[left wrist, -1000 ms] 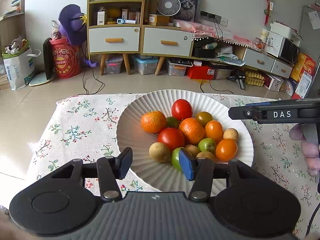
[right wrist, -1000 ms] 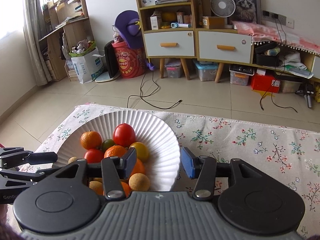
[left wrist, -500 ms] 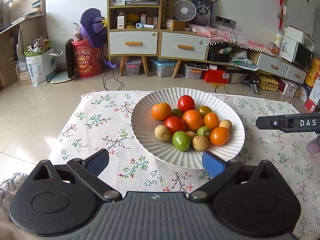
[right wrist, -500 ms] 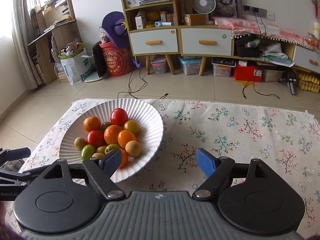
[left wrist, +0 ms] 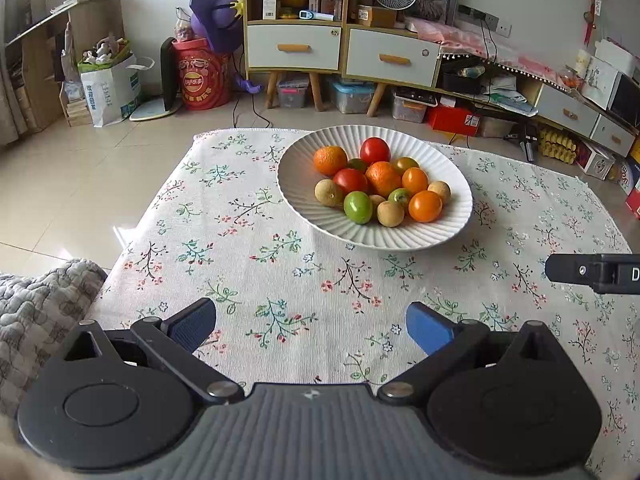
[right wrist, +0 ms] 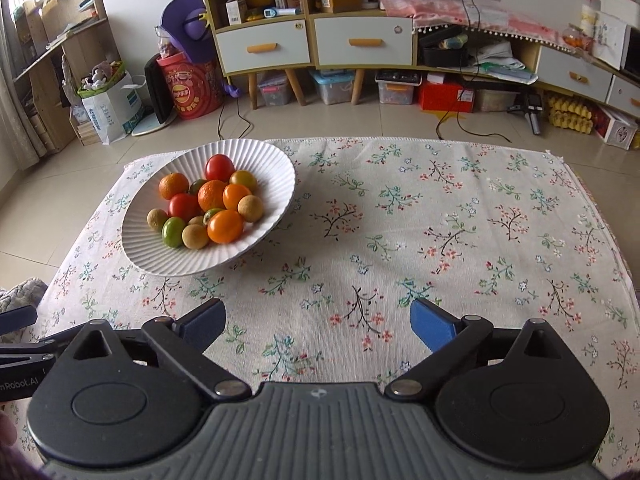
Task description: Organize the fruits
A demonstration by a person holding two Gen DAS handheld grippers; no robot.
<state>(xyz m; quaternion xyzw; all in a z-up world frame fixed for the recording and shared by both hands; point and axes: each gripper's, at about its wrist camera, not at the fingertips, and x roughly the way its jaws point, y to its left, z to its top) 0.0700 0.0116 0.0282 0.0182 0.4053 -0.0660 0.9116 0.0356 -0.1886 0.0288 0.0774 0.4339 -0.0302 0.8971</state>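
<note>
A white ribbed plate [left wrist: 452, 222] [right wrist: 276, 168] on the floral tablecloth [left wrist: 248, 240] holds several fruits: oranges [left wrist: 330, 159], red tomatoes [left wrist: 375, 150], a green fruit [left wrist: 357, 207] and small tan fruits [left wrist: 390, 213]. My left gripper [left wrist: 311, 322] is open and empty, hovering over the cloth well short of the plate. My right gripper [right wrist: 318, 320] is open and empty, to the right of the plate and nearer than it. Part of the right gripper shows at the right edge of the left wrist view.
The cloth covers a low table with tiled floor beyond its far edge. A grey blanket [left wrist: 36, 308] lies at the near left. Cabinets [left wrist: 340, 46], boxes and a red drum [left wrist: 202, 80] stand along the back wall.
Both grippers have pulled back from the plate toward me and opened wide. The plate of fruit stays where it was.
</note>
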